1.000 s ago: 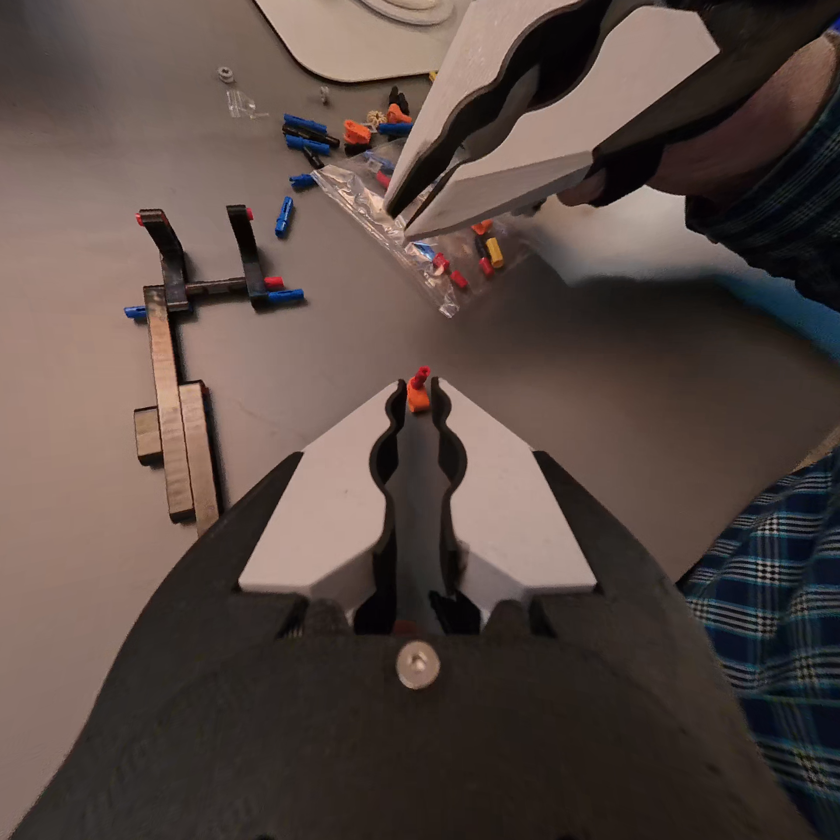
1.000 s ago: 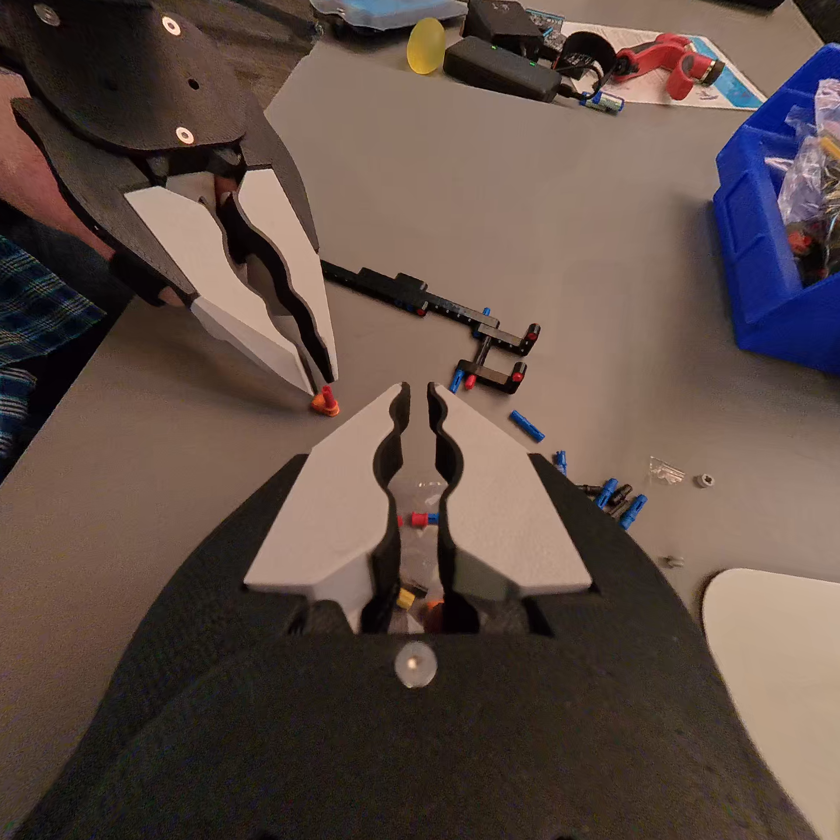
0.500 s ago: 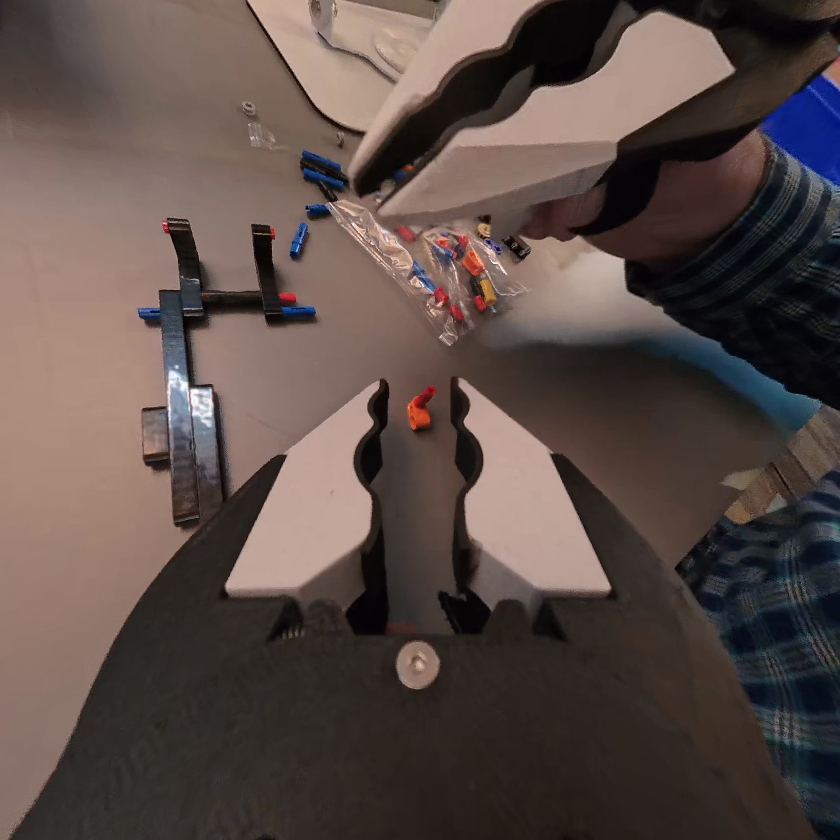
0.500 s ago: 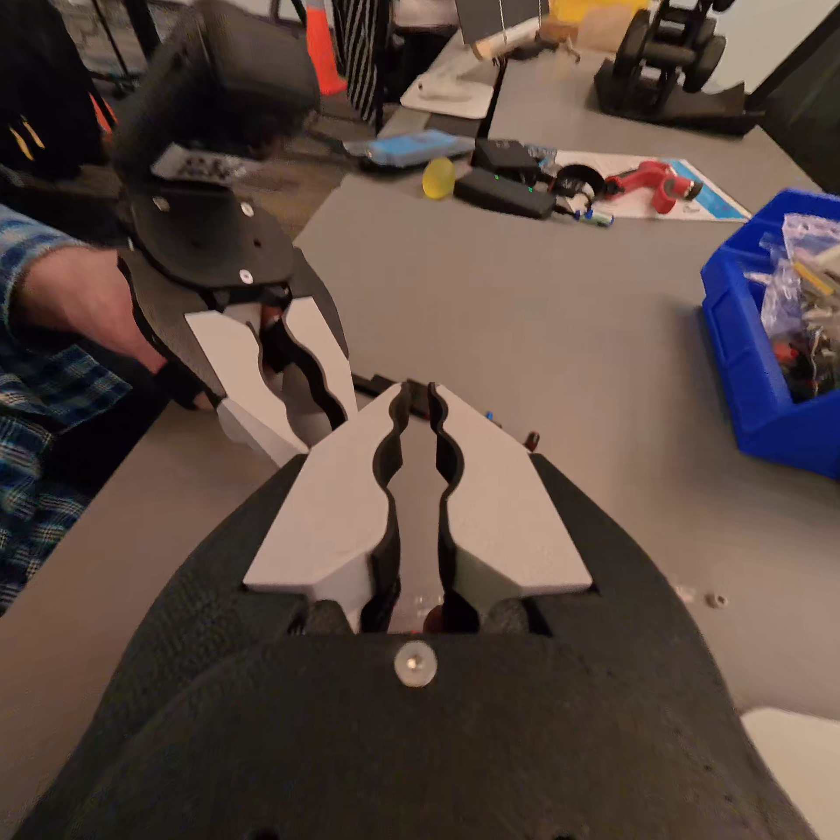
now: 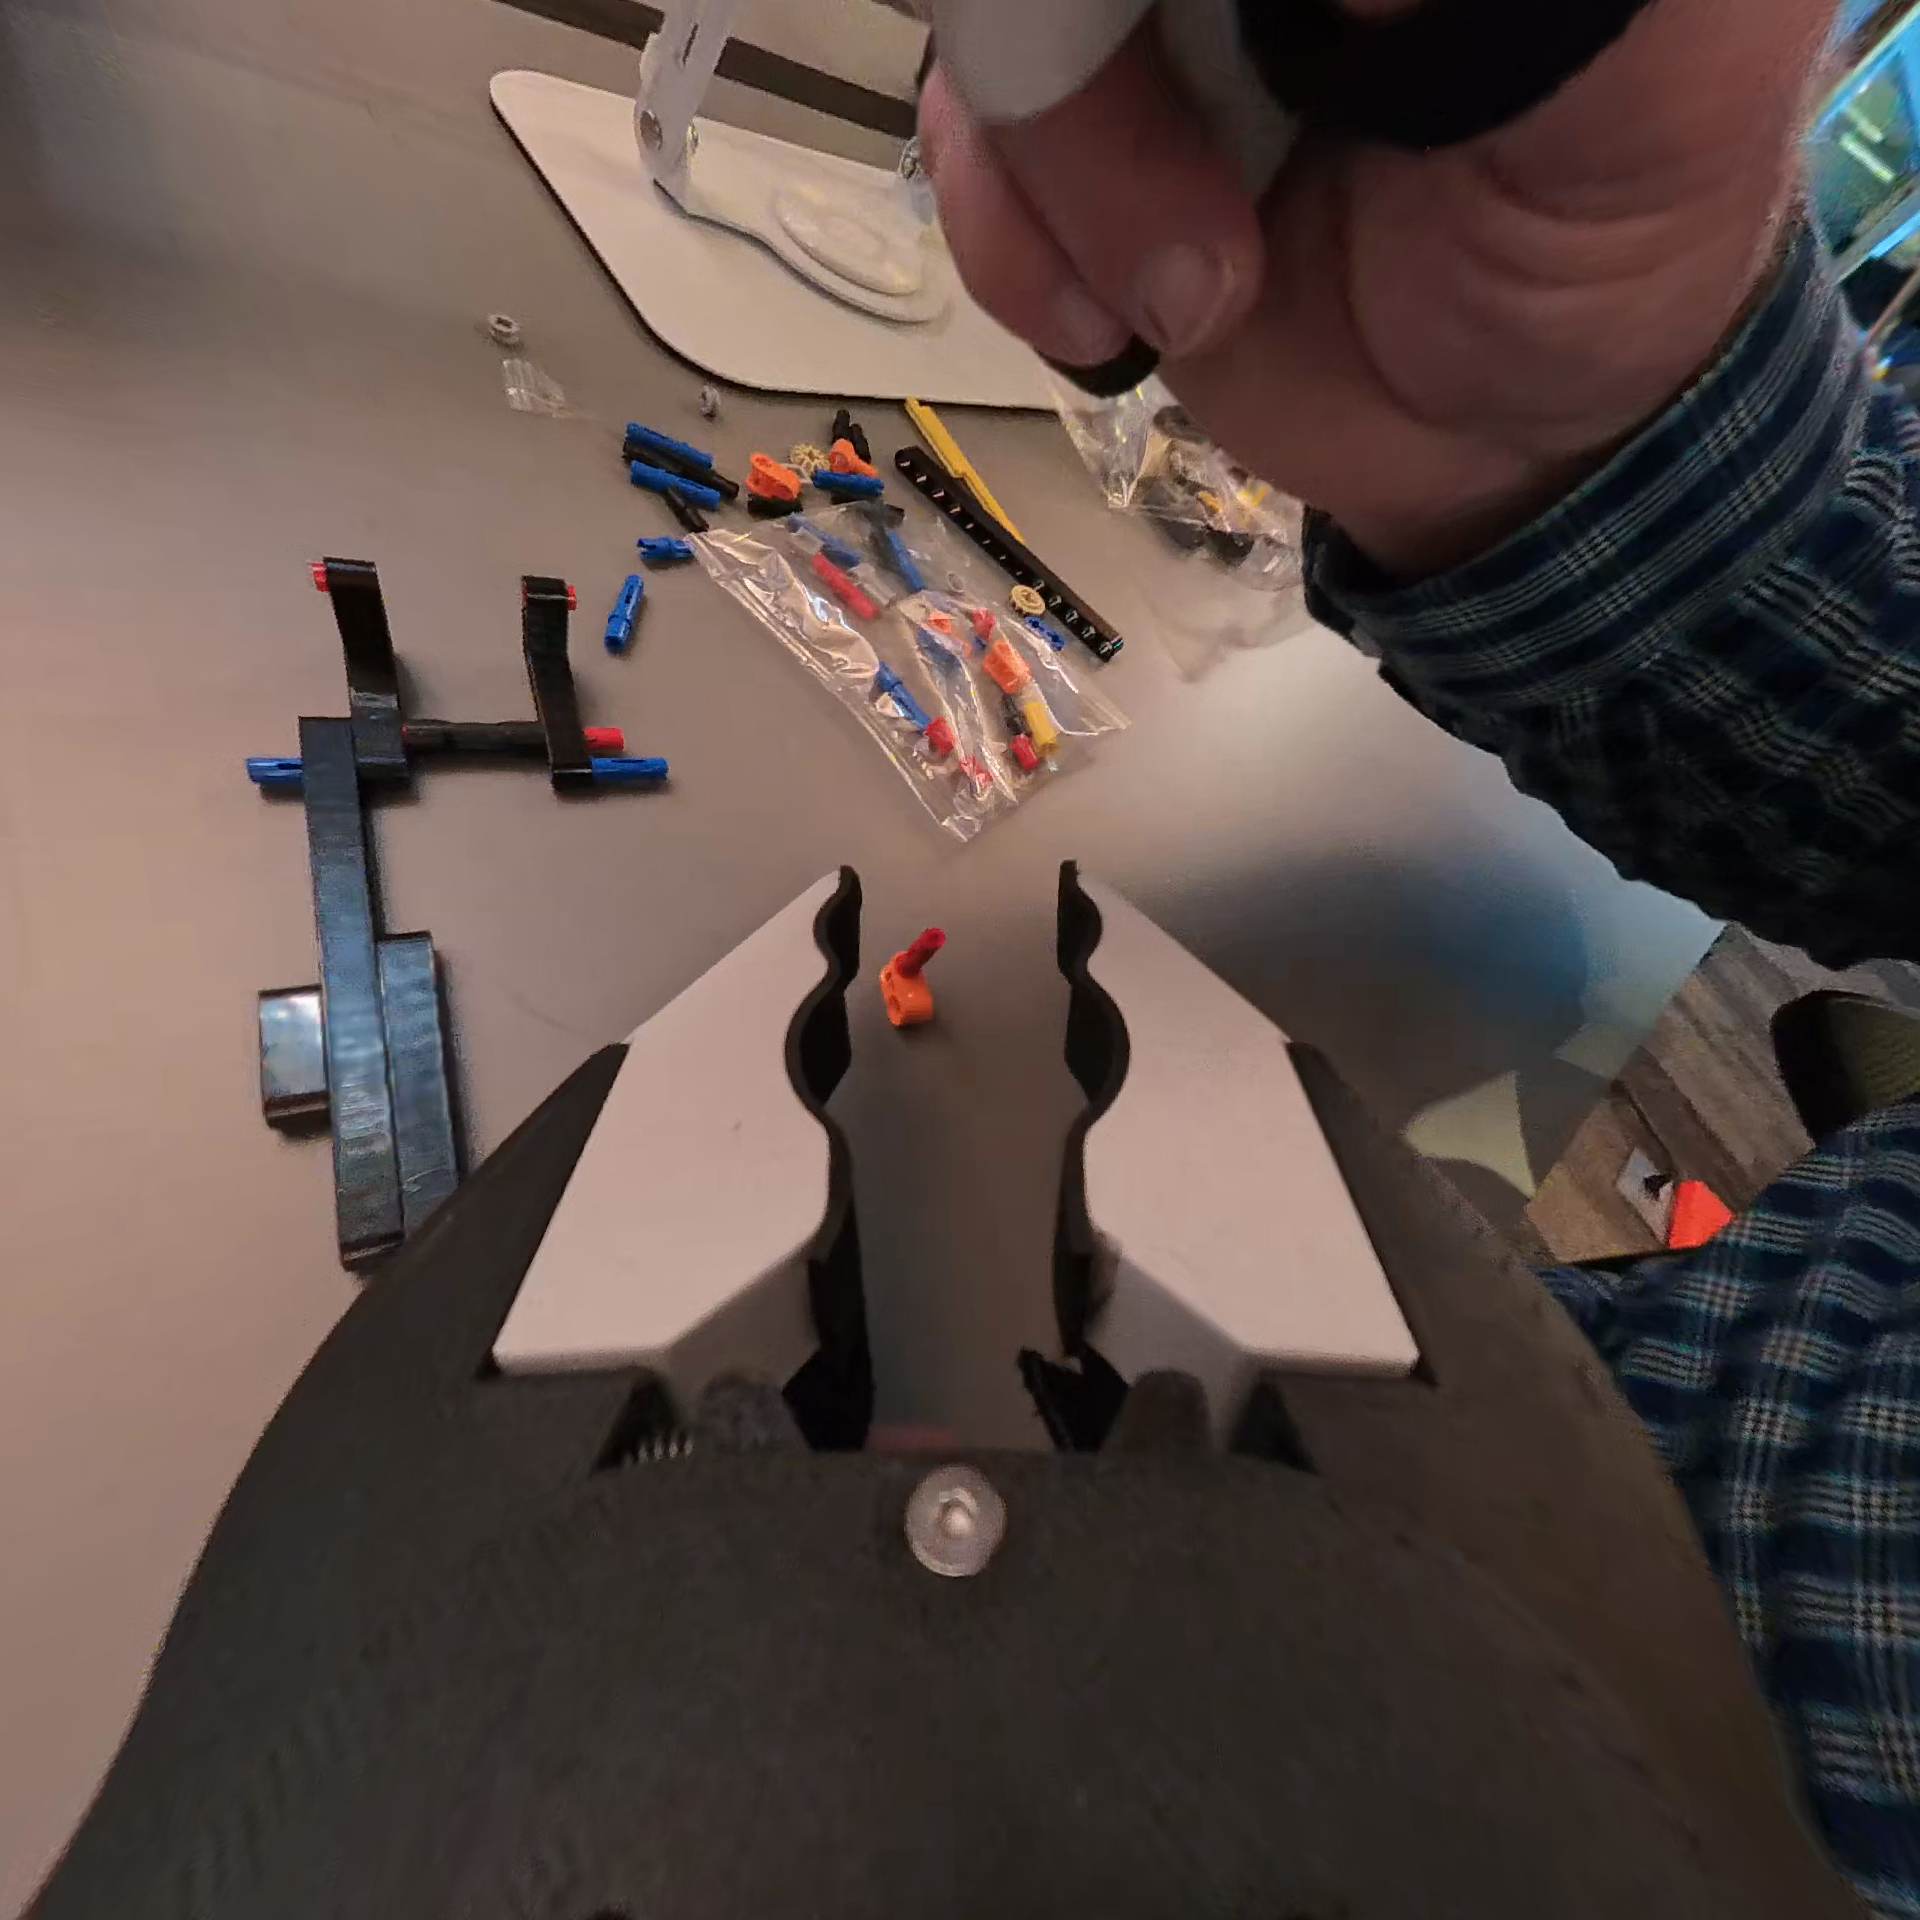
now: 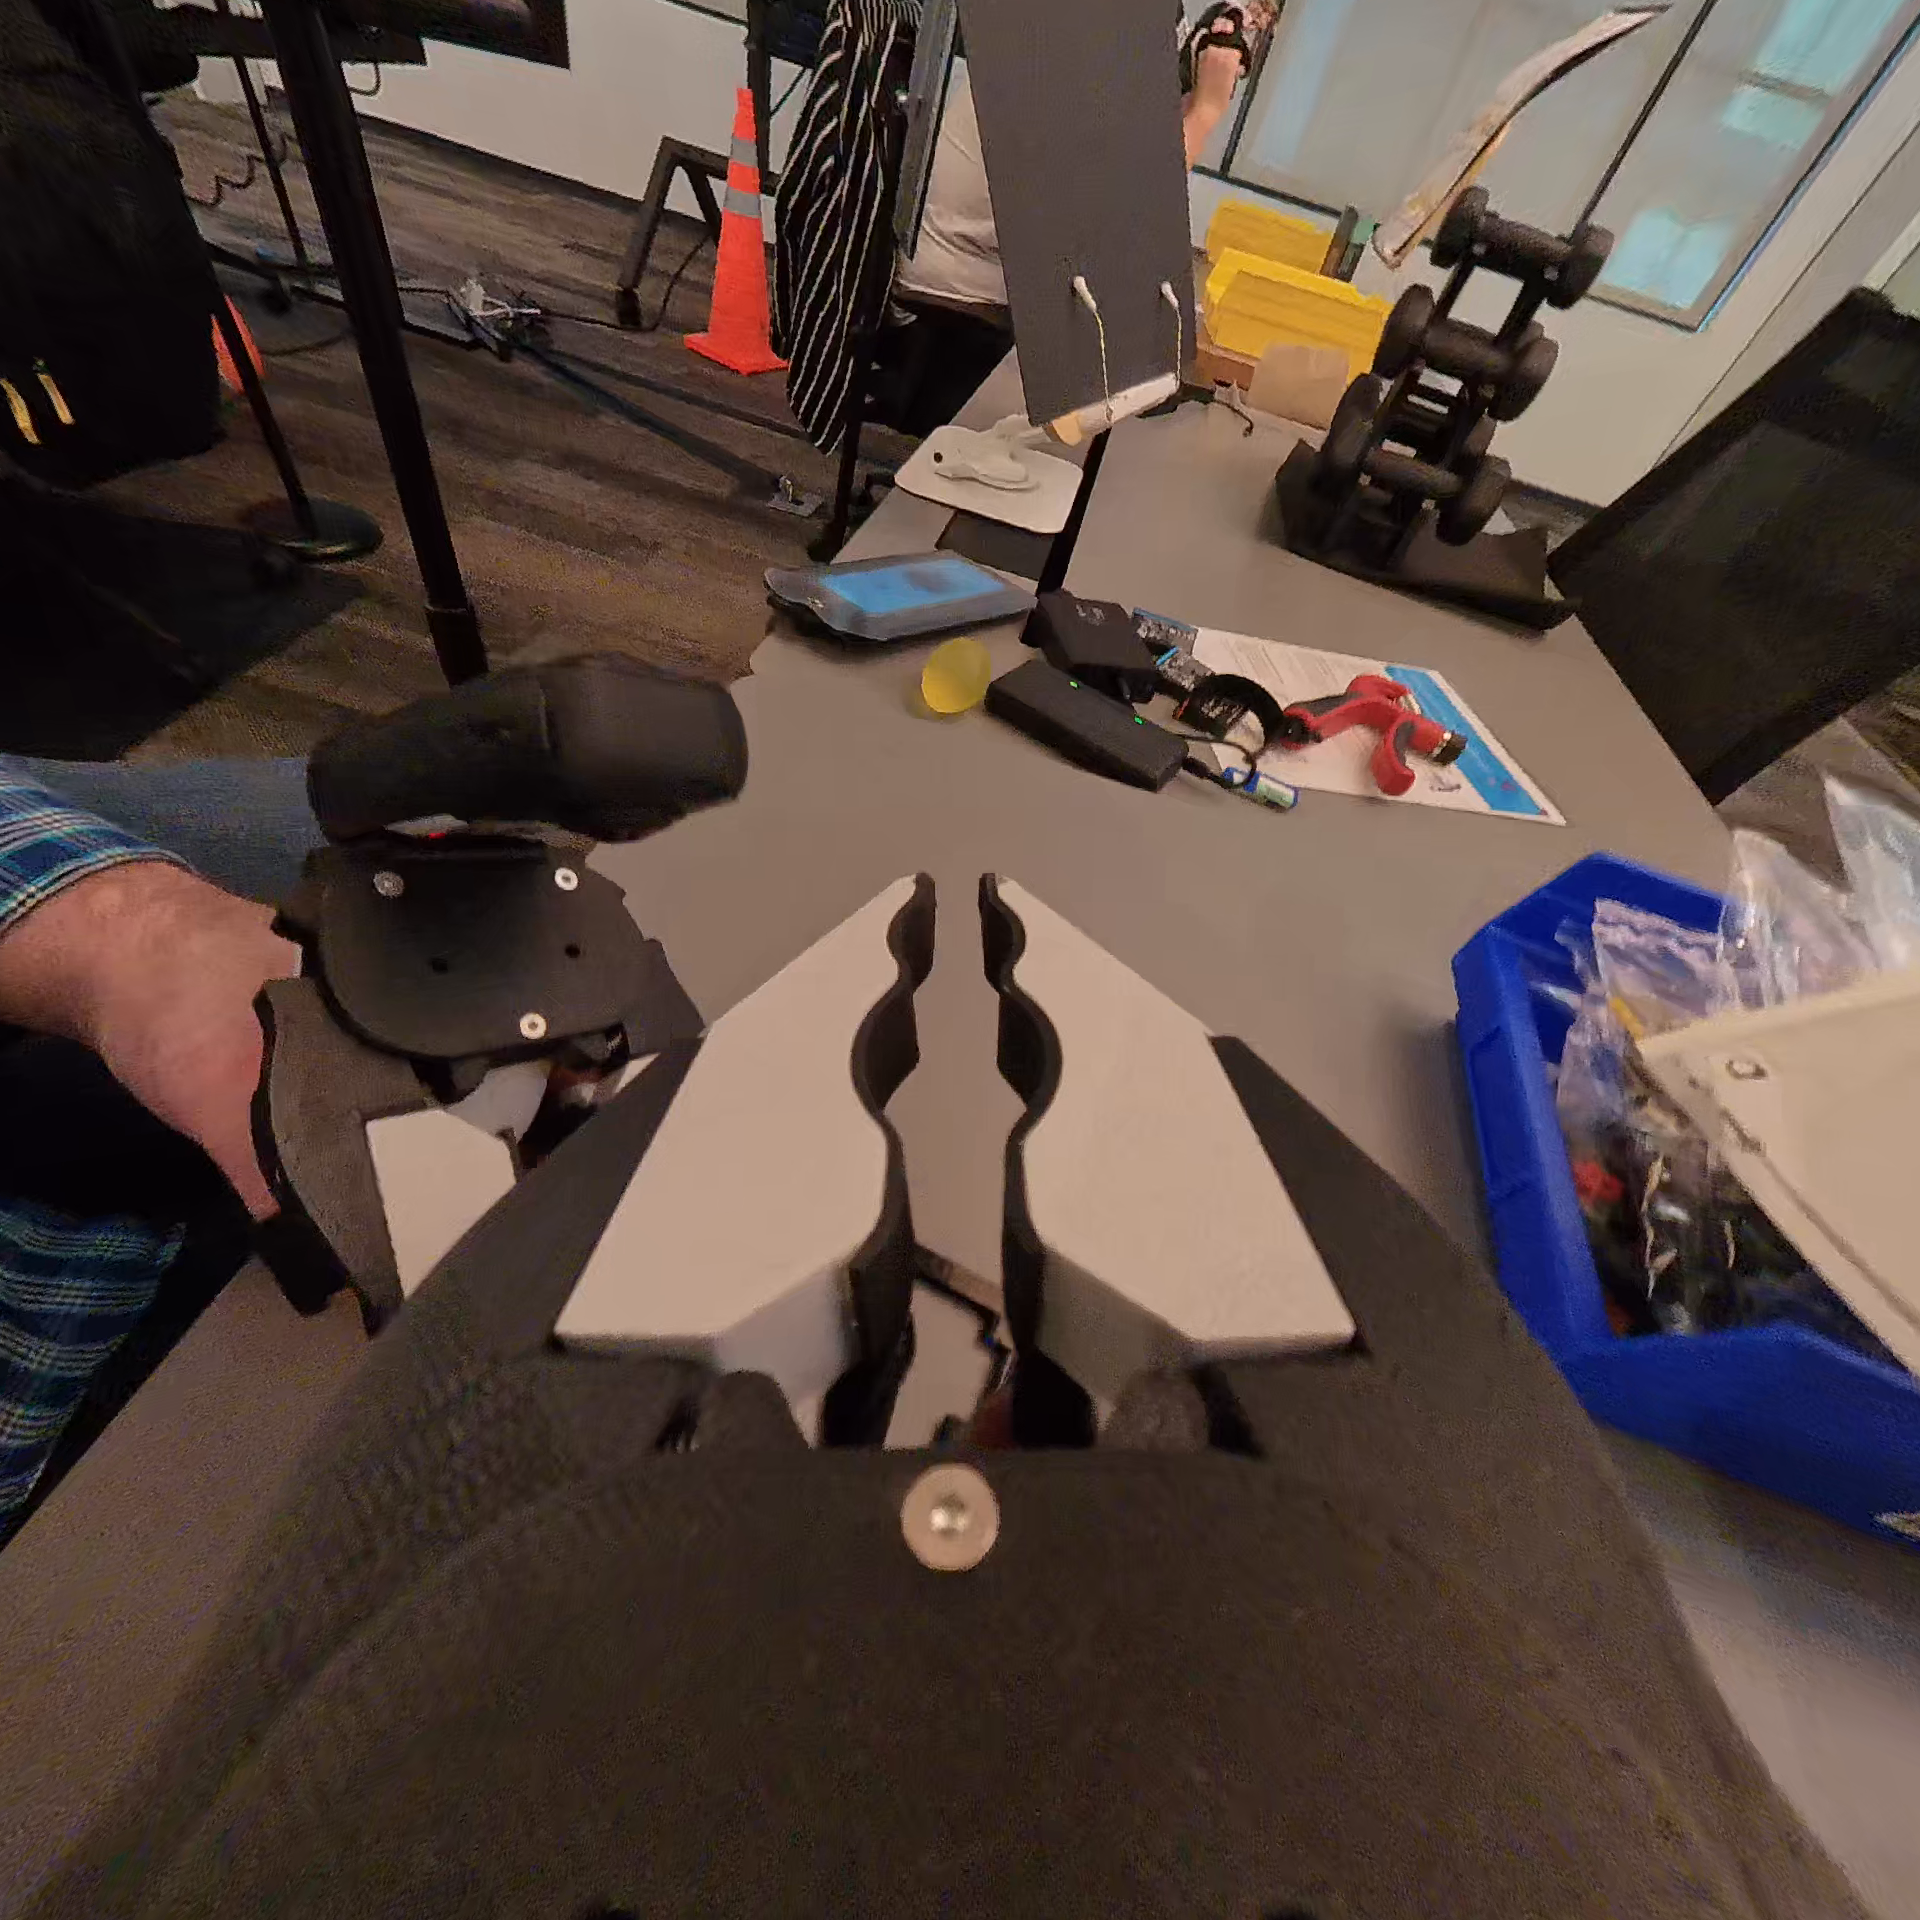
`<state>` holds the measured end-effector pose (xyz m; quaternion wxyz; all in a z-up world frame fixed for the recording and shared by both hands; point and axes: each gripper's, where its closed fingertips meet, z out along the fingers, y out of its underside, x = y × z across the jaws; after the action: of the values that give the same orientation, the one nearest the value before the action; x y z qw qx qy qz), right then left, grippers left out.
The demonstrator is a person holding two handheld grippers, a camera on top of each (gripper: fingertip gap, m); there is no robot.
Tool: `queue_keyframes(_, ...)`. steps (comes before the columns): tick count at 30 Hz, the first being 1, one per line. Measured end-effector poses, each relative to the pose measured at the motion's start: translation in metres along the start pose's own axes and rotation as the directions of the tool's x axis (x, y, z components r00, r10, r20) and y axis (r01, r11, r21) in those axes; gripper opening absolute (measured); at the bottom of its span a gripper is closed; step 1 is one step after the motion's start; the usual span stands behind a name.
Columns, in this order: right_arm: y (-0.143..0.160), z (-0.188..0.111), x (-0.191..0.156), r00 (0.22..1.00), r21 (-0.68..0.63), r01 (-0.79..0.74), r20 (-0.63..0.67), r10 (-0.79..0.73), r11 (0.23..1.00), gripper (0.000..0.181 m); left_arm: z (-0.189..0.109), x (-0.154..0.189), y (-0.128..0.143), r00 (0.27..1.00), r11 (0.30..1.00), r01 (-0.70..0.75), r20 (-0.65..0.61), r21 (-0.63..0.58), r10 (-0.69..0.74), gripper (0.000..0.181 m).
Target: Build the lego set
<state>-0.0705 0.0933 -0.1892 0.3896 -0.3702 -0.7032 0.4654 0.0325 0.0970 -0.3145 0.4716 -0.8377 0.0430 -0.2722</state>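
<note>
A grey surface (image 5: pixel 1195 894) carries everything. My left tool (image 5: pixel 958 914) hangs low over it with its two white fingers spread wide, gripping nothing. My right tool (image 6: pixel 957 896) is lifted higher, its tips nearly together with a narrow gap between them, and nothing is pinched there; in the left wrist view only my right hand (image 5: pixel 1351 270) shows, blurred, at the top.

At the right edge of the surface sits a blue bin (image 6: pixel 1621 1340) stuffed with bagged parts. To the left of my left tool lies the partly built black lego frame (image 5: pixel 358 935), flat, with blue and red pins sticking from it. Beyond the tool's tips lies a clear bag (image 5: pixel 914 665) of small coloured parts, a long black beam (image 5: pixel 1008 556) just beside it, and loose blue pins (image 5: pixel 665 473) near its far end.

Smallest: an orange connector with a red pin (image 5: pixel 910 982) rests on the surface between my left tool's fingers, nearer the left one, touching neither.
</note>
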Motion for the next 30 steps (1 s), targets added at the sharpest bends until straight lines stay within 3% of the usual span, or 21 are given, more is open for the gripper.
queue_keyframes(5,-0.016,0.01,-0.006,1.0,0.008,0.021,-0.003,-0.021,1.0,0.007,-0.007,0.001,-0.007,1.0,0.998,0.013,-0.022,0.058,-0.012,0.036)
queue_keyframes(15,-0.006,-0.016,-0.005,0.998,-0.02,-0.009,-0.063,0.008,1.0,0.009,-0.011,0.004,-0.011,0.999,0.996,0.011,-0.045,0.093,-0.007,0.036)
queue_keyframes(20,0.002,-0.045,-0.001,0.99,-0.026,-0.035,-0.136,0.032,0.999,0.01,-0.016,0.003,-0.016,0.999,0.99,0.015,-0.044,0.14,-0.009,0.039)
queue_keyframes(30,0.048,-0.105,0.011,0.948,-0.139,-0.149,-0.302,0.101,0.979,0.015,-0.023,-0.001,-0.023,0.999,0.98,0.026,-0.025,0.196,-0.021,0.043)
